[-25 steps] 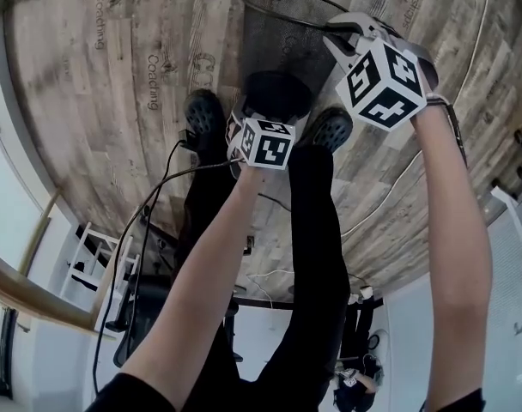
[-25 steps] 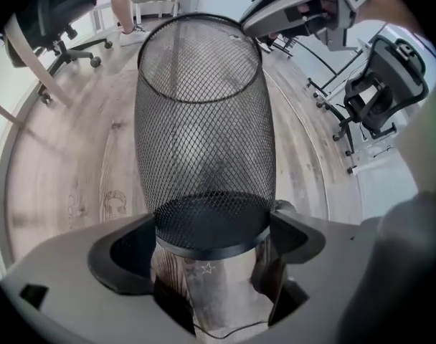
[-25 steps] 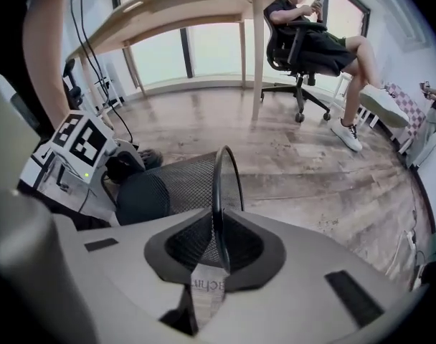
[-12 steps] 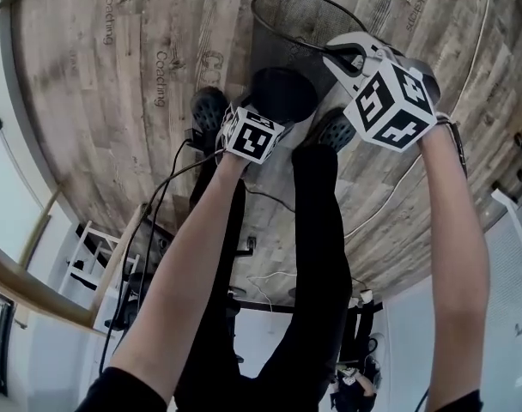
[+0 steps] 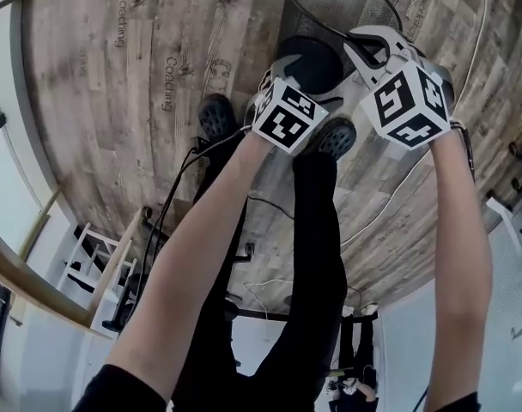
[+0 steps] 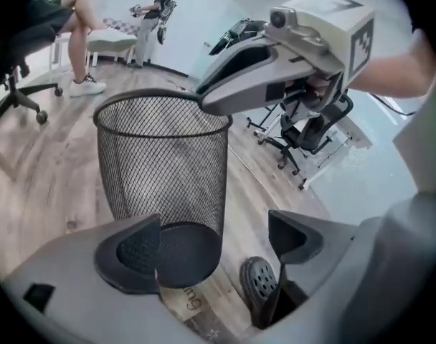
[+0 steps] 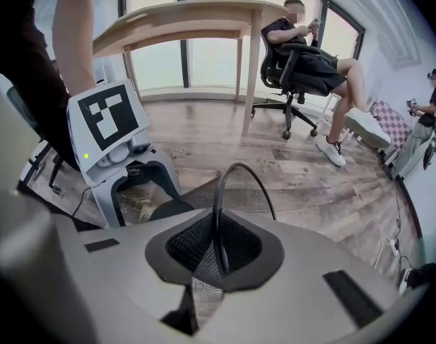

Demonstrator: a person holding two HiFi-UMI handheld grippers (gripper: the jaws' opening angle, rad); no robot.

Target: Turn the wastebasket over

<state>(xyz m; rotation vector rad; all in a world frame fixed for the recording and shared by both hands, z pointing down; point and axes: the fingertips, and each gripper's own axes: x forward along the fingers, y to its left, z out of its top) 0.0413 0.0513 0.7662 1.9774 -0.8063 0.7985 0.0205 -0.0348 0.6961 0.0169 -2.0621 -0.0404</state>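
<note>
The black mesh wastebasket [image 5: 334, 15] hangs tilted, its solid base [image 5: 308, 63] turned toward me. My right gripper [image 5: 364, 45] is shut on its wire rim [image 7: 219, 192], which runs between the closed pads. My left gripper [image 5: 282, 69] is open beside the base. In the left gripper view the basket [image 6: 164, 163] fills the middle. Its base overlaps the left pad [image 6: 128, 253], while the right pad [image 6: 293, 235] stands apart with floor showing between. The right gripper [image 6: 204, 104] pinches the rim at the top. The left gripper's marker cube [image 7: 107, 120] shows in the right gripper view.
My two dark shoes [image 5: 216, 117] [image 5: 336, 136] stand on the wooden floor below the basket. Cables [image 5: 171, 196] trail across the boards. A wooden table [image 7: 182, 20], office chairs [image 6: 304, 131] and a seated person [image 7: 311, 56] are around the room.
The right gripper has lifted the basket by its rim, so it sits higher in the head view. The left gripper has swung up and forward to the basket's base.
</note>
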